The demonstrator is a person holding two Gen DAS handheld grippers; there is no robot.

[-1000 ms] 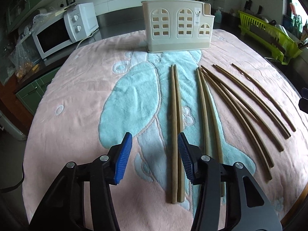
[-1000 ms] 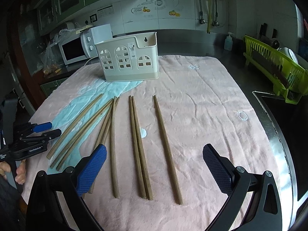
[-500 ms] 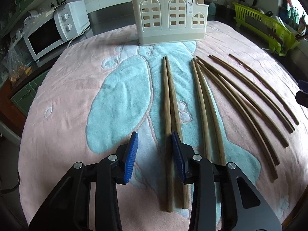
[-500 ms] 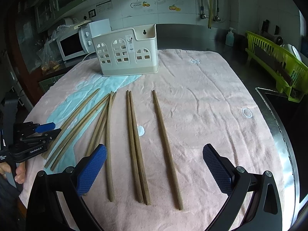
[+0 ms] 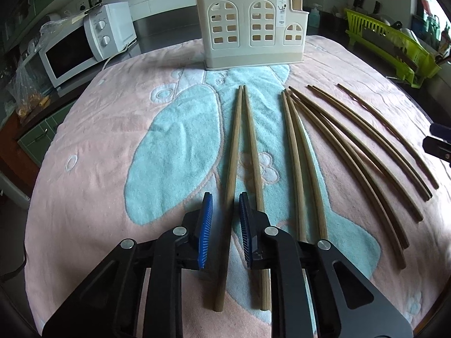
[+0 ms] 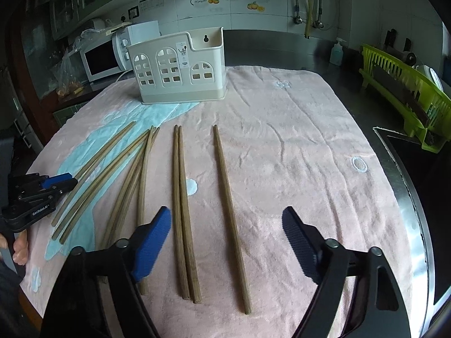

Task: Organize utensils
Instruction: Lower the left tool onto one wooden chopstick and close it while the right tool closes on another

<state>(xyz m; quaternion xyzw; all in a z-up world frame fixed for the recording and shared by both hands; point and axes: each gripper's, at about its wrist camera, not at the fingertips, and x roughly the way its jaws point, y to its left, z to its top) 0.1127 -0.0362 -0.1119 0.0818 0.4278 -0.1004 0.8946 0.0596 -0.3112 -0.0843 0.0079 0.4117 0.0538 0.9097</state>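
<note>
Several wooden chopsticks lie side by side on a pink and blue towel [image 5: 98,146]. A cream utensil holder [image 5: 251,28] [image 6: 177,70] stands upright at the towel's far edge. My left gripper [image 5: 225,219] is closing over the leftmost chopstick [image 5: 235,146], which runs between its blue pads; a gap still shows at the left pad. In the right wrist view the left gripper [image 6: 56,183] sits at the left edge. My right gripper [image 6: 225,225] is closing but still wide. A close pair of chopsticks [image 6: 179,197] and a single chopstick [image 6: 225,186] lie between its jaws, untouched.
A white microwave [image 5: 84,50] stands at the back left. On the right are a green dish rack [image 6: 403,90], a soap bottle [image 6: 336,52] and a steel sink rim [image 6: 408,197] beside the towel. A person's fingers [image 6: 19,248] show at the lower left.
The left jaws have narrowed from wide to a slim gap around the leftmost chopstick. The right jaws have drawn in a little. Both hands stayed roughly in place.
</note>
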